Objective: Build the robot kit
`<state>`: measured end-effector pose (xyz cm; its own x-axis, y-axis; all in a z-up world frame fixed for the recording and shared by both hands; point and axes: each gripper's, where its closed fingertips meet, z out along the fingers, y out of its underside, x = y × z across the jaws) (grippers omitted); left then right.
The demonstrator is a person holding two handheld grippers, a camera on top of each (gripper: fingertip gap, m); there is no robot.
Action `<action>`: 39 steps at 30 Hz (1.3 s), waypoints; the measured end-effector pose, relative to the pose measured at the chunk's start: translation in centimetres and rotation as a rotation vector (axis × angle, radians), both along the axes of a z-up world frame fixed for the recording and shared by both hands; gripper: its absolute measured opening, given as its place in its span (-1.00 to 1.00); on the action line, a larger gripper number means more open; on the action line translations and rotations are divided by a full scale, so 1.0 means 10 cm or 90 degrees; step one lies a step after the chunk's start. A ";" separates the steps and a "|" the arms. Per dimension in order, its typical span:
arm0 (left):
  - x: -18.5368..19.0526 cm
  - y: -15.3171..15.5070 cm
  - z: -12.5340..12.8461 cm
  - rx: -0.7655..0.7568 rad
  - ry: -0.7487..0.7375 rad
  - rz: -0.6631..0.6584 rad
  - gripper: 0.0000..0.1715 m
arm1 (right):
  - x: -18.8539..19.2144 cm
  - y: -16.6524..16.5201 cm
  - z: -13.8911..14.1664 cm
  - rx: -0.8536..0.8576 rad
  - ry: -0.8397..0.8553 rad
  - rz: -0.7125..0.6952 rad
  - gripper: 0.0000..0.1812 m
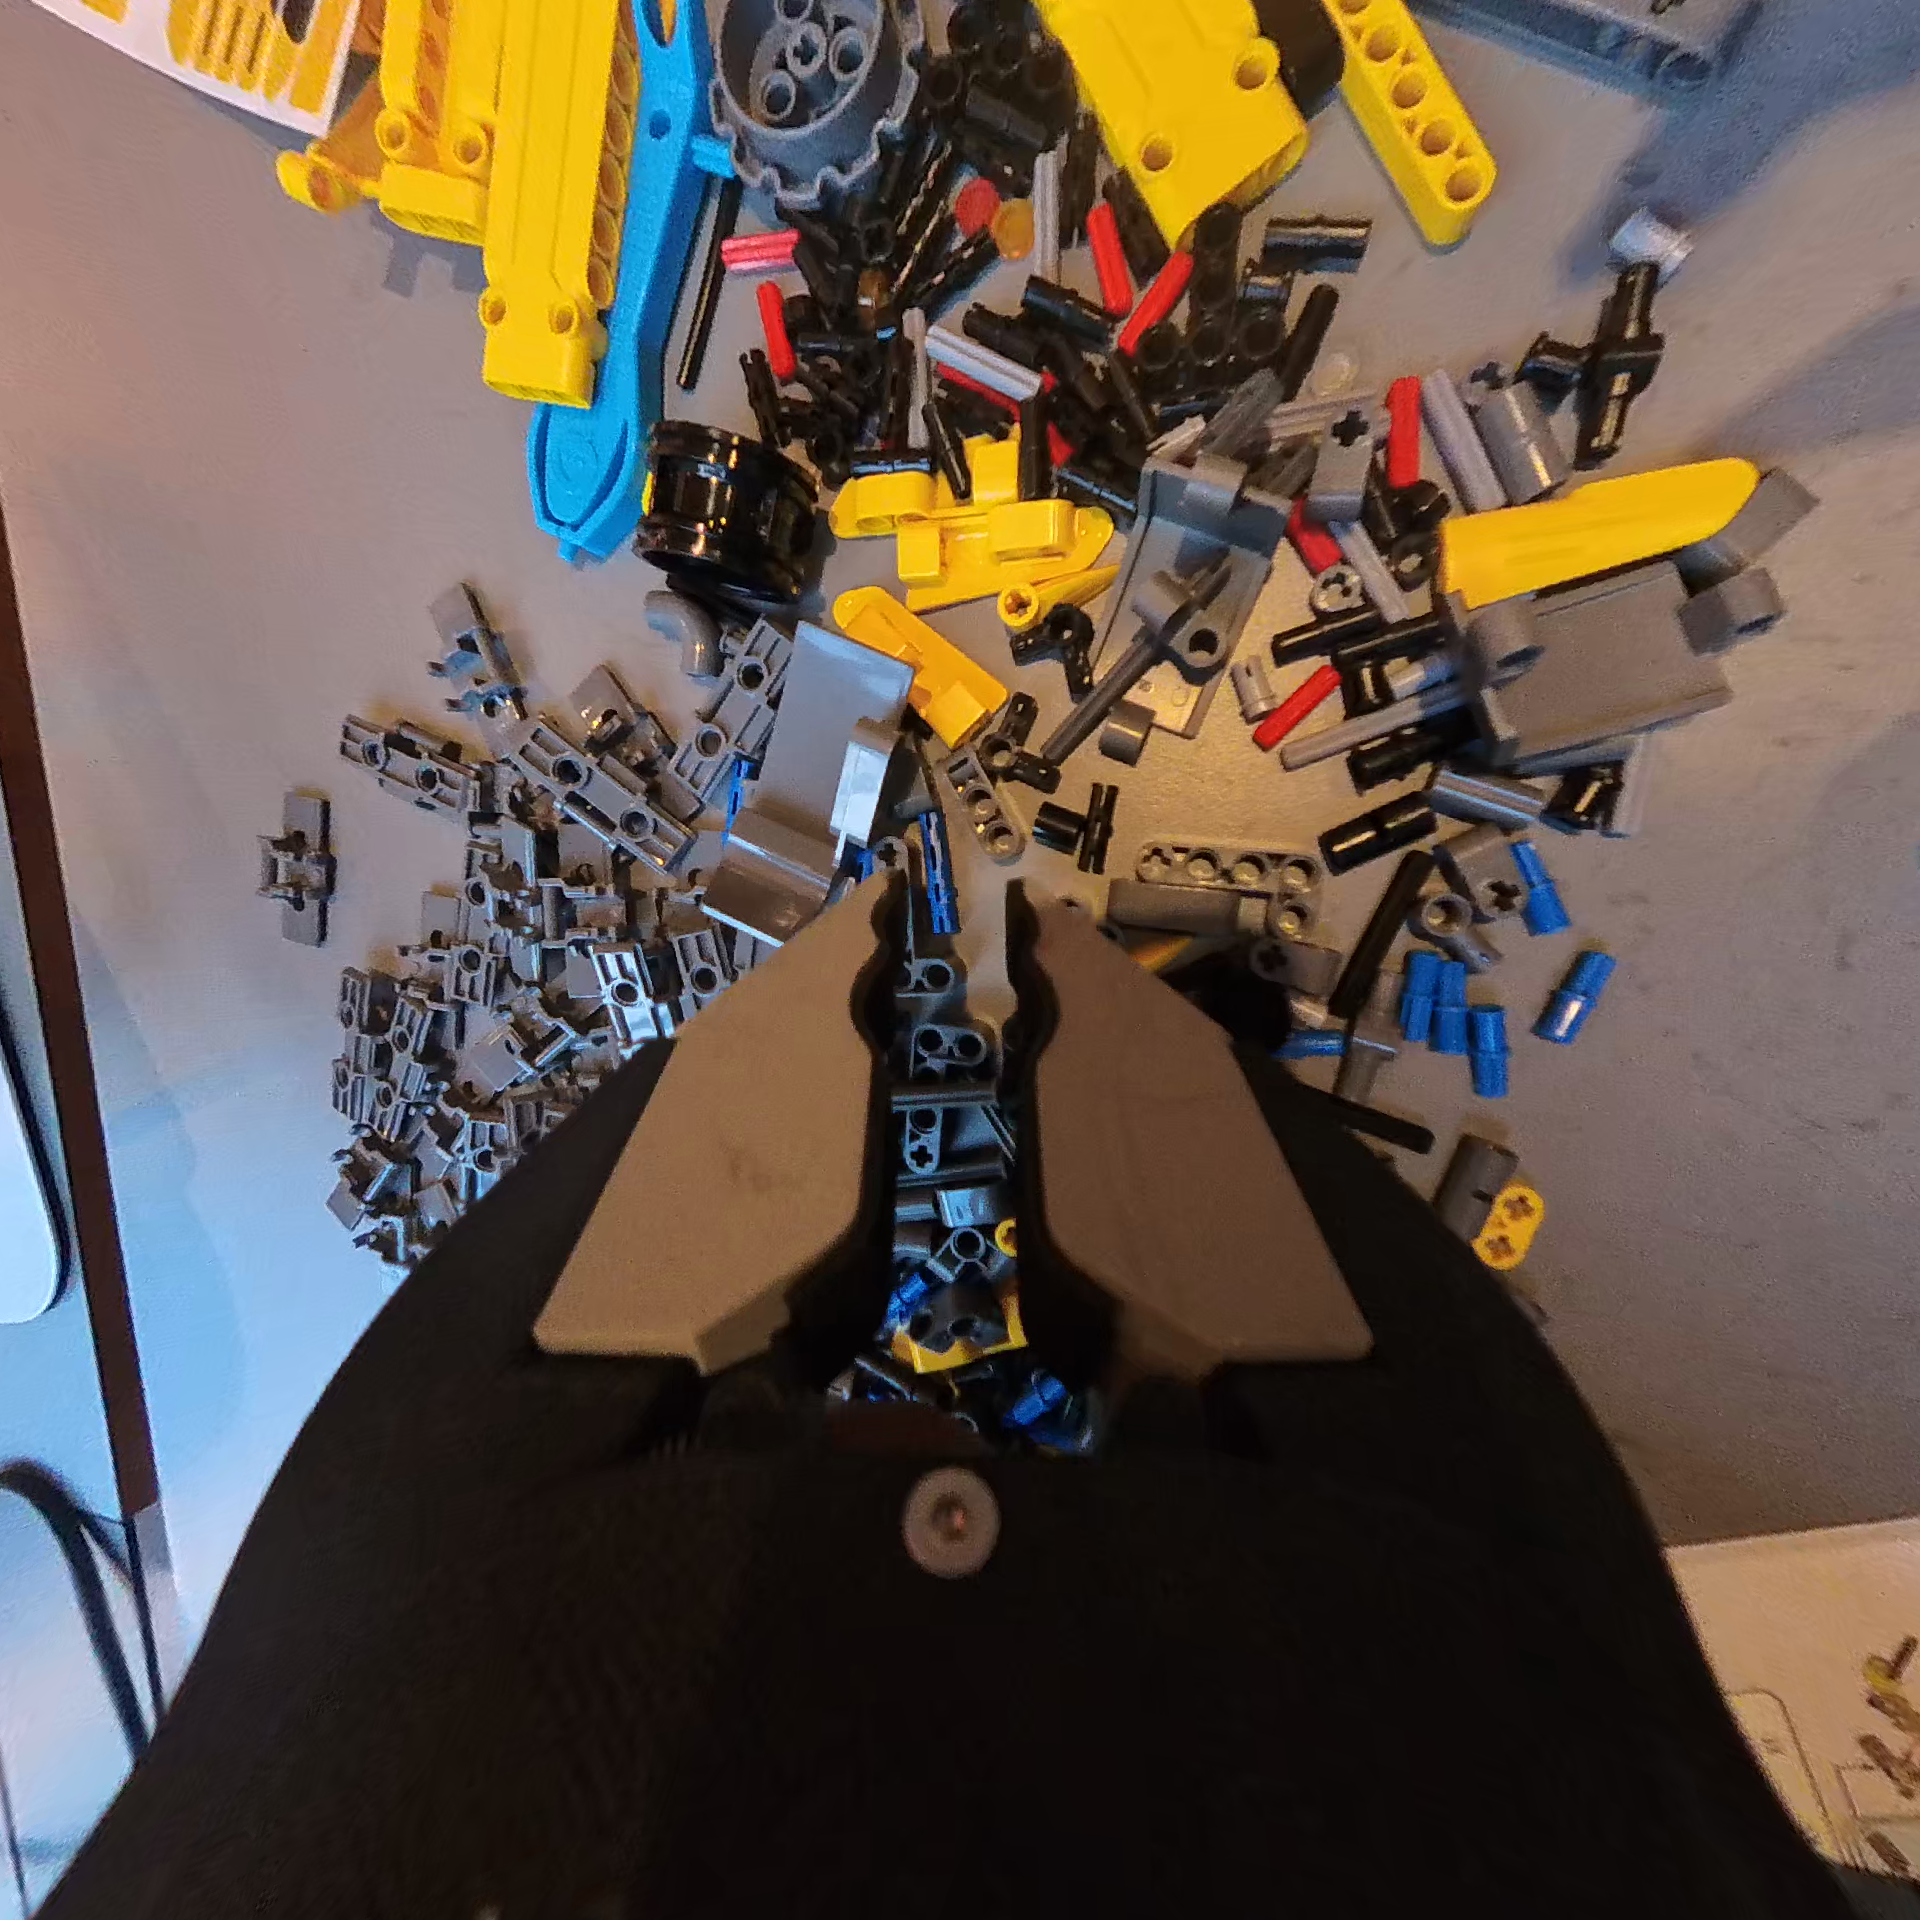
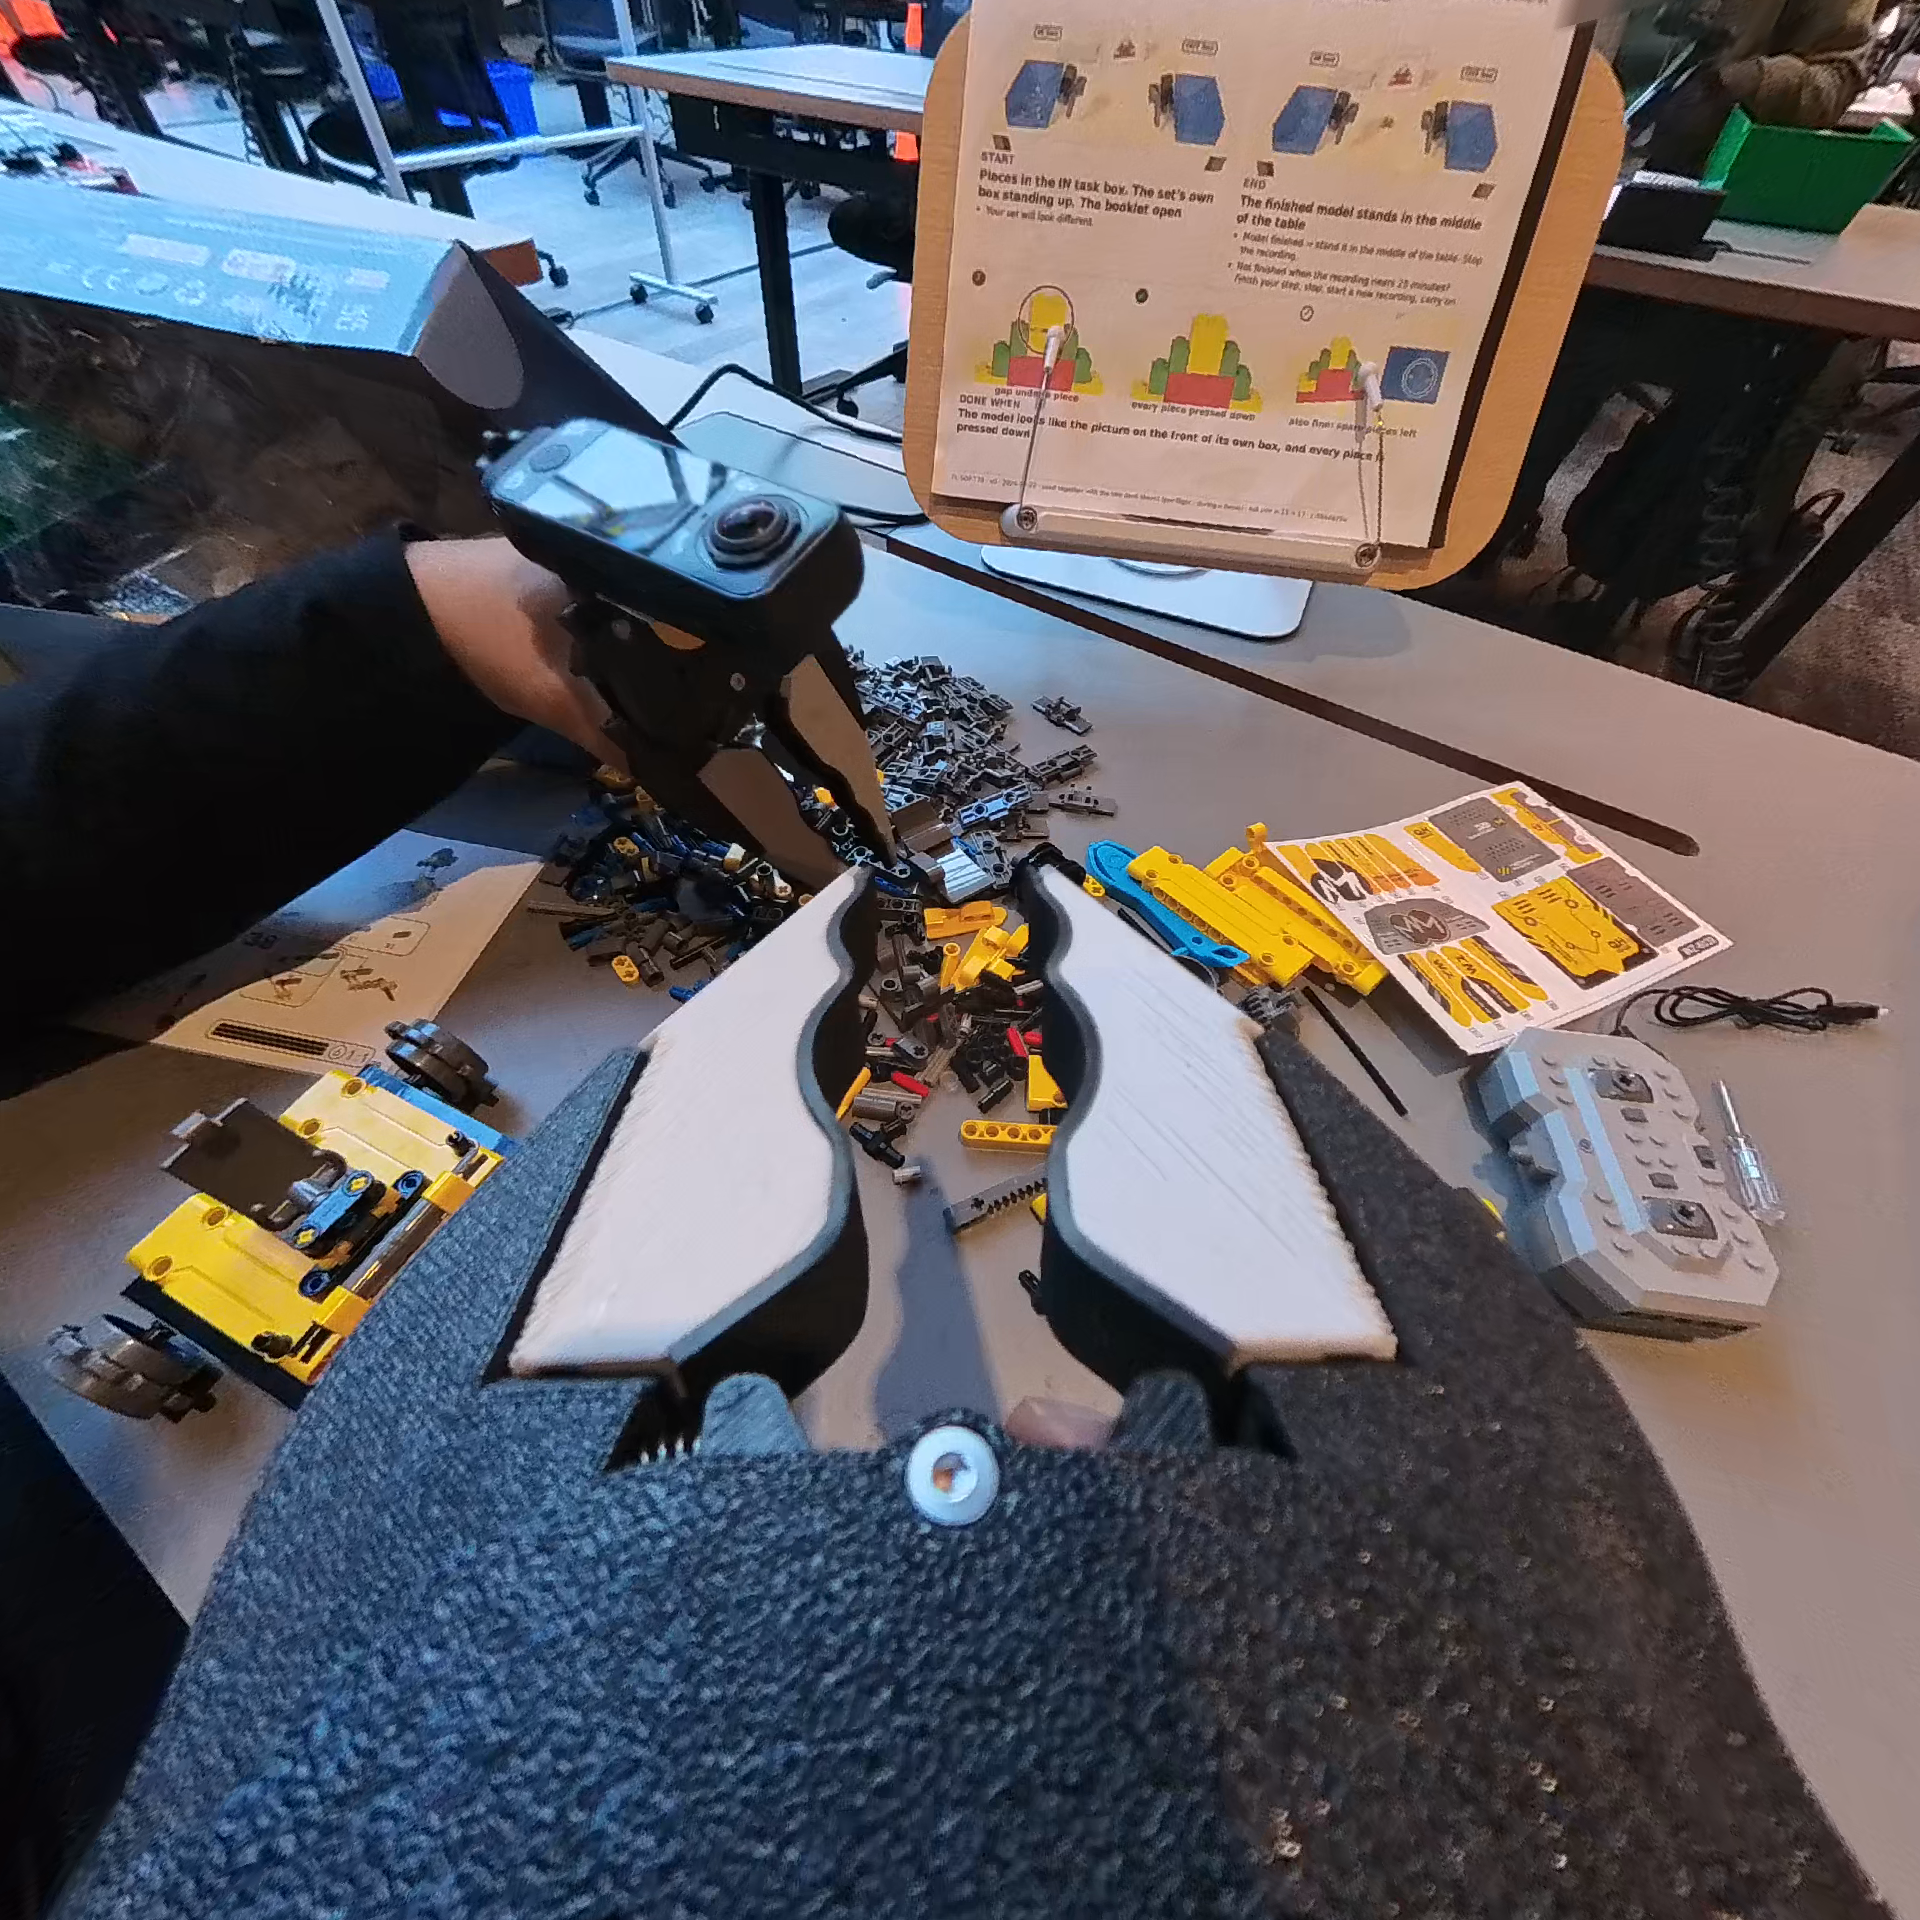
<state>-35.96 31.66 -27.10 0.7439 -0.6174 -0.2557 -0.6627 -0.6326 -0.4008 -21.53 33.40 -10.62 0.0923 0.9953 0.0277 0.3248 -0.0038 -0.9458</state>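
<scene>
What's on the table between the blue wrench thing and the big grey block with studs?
In the right wrist view, yellow beams and a black rod lie between the blue tool and the grey studded block.

Yellow beams [image 1: 540, 187] cut off at top edge; booklet [image 1: 1829, 1704] mostly out of frame.

Dim, warm indoor light, strong fisheye bend at edges.
Right wrist view slightly motion-blurred; soft shadows under the bricks [image 1: 1039, 436]; faint table [image 2: 1558, 790] sheen.
</scene>
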 end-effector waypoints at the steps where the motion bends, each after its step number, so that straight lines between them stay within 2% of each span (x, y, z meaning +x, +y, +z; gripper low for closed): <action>1: 0.02 0.01 0.02 0.006 -0.006 -0.004 -0.81 | 0.00 0.00 0.00 -0.001 0.001 0.000 -0.69; 5: 0.05 -0.01 0.03 0.008 -0.014 -0.020 -0.85 | 0.00 0.01 0.00 -0.004 0.001 0.001 -0.69; 14: 0.03 0.02 -0.07 -0.010 -0.031 0.005 -0.92 | 0.01 0.00 0.01 -0.004 0.003 0.002 -0.69; 17: 0.00 0.02 -0.08 -0.011 -0.026 0.014 -1.00 | 0.00 -0.01 -0.01 -0.004 -0.001 0.004 -0.69; 27: -0.04 0.01 0.00 0.003 -0.020 0.010 -0.97 | 0.00 -0.01 -0.01 -0.002 -0.002 0.004 -0.69; 35: -0.10 0.02 -0.06 -0.001 0.009 0.022 -0.88 | 0.00 -0.02 0.00 -0.001 -0.001 0.006 -0.69; 39: -0.09 0.04 -0.06 0.001 0.003 0.024 -0.92 | 0.00 -0.02 0.00 -0.001 -0.001 0.006 -0.69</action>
